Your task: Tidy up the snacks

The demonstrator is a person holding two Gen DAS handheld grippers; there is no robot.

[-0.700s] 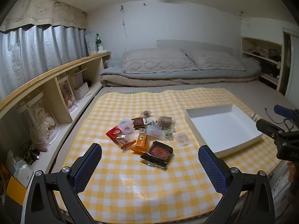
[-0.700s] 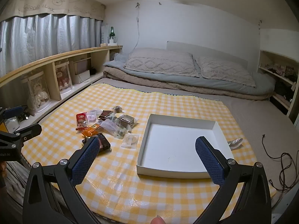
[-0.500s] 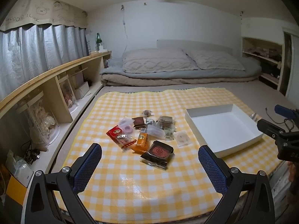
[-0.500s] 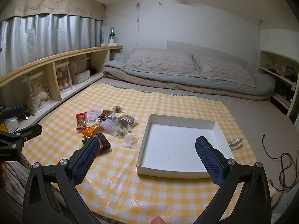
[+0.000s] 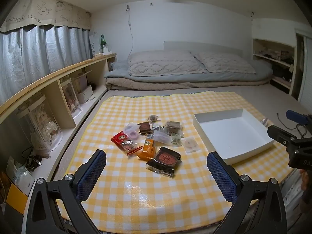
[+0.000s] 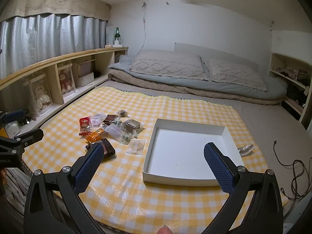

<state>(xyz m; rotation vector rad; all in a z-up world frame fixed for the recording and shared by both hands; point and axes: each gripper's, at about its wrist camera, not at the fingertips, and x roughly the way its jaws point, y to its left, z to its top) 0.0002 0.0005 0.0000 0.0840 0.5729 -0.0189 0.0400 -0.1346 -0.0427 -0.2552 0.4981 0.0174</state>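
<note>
Snacks (image 5: 154, 140) lay piled at 9 o'clock of the empty white tray (image 5: 271, 143), light, crinkly, slippery wrappers best pinched at edges; left gripper (image 5: 156, 172) and right gripper (image 6: 154, 164) gaped wide, empty.

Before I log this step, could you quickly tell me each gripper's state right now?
Left gripper: open, holding nothing.
Right gripper: open, holding nothing.

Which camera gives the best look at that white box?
The right wrist view: the white box sits near and central, its bare inside visible. The left wrist view shows the box off to the right, smaller and slanted.
</note>
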